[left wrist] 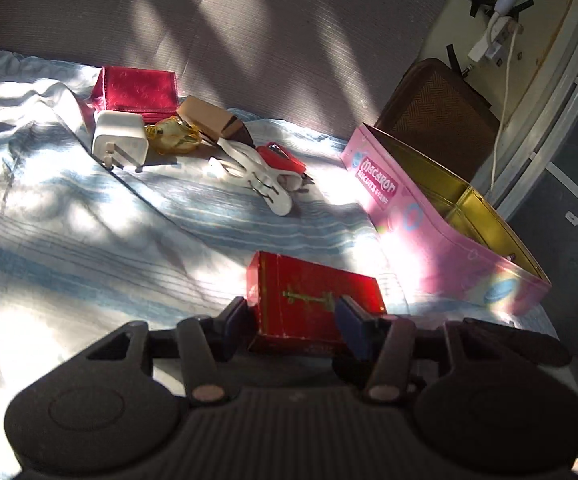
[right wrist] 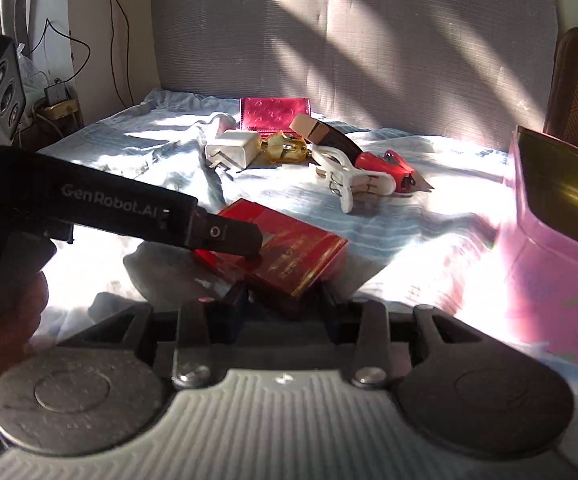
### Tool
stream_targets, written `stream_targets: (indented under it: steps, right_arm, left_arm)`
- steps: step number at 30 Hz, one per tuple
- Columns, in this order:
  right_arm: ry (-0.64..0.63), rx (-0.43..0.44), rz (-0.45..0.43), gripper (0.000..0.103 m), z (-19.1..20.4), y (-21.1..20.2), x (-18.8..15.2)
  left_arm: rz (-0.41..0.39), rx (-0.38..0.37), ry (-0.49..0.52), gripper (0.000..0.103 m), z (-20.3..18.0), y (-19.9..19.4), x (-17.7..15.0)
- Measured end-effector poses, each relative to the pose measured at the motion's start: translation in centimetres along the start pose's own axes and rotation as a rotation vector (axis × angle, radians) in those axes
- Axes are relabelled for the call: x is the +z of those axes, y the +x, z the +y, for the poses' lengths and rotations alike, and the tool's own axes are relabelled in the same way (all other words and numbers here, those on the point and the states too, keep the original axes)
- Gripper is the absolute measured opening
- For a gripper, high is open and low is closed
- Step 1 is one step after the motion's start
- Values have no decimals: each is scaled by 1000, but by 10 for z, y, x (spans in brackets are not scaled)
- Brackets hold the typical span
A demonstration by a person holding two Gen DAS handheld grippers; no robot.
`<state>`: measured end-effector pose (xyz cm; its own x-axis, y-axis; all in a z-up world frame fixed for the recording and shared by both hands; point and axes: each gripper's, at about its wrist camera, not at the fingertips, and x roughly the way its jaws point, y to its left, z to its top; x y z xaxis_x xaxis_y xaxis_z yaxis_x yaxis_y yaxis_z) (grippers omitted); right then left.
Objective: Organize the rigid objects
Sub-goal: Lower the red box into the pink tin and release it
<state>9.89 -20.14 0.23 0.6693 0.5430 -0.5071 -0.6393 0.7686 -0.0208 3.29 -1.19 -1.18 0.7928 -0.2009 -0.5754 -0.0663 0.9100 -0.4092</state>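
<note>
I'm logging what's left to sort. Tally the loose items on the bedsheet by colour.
Red: 3, small box, shiny pouch, clip
White: 2, charger plug, clip
Amber: 1, clear trinket
Tan and brown: 1, case
Total: 7

Flat red box (left wrist: pixel 313 300) on striped sheet (left wrist: pixel 89 240)

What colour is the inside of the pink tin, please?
Gold; the tin's lining shows best in the left wrist view.

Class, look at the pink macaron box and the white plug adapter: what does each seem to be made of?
Pink macaron box: probably tin, since its printed outside is glossy and its gold inside reflects like metal. White plug adapter: smooth hard plastic body with metal prongs.
</note>
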Motion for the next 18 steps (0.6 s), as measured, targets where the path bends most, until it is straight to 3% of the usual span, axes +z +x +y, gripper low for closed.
stream_targets:
  steps: [4,8,14,18]
  right_arm:
    - [35,-95,-29,42,-12,-46,-35]
    - [109,-201,-90,42,-37,-84,-59]
    - [131,-391,-282,42,-85,-119,-40]
    - [179,-443,-334,42,-128,-116,-22]
  left_arm:
    - [57,-54,137,51,-58,12,-18]
    - [37,-117,253,51,-110,22,-18]
    - [-74,-202,362,53,-179,45,26]
    - [-107,-203,376,54,-207,77,50]
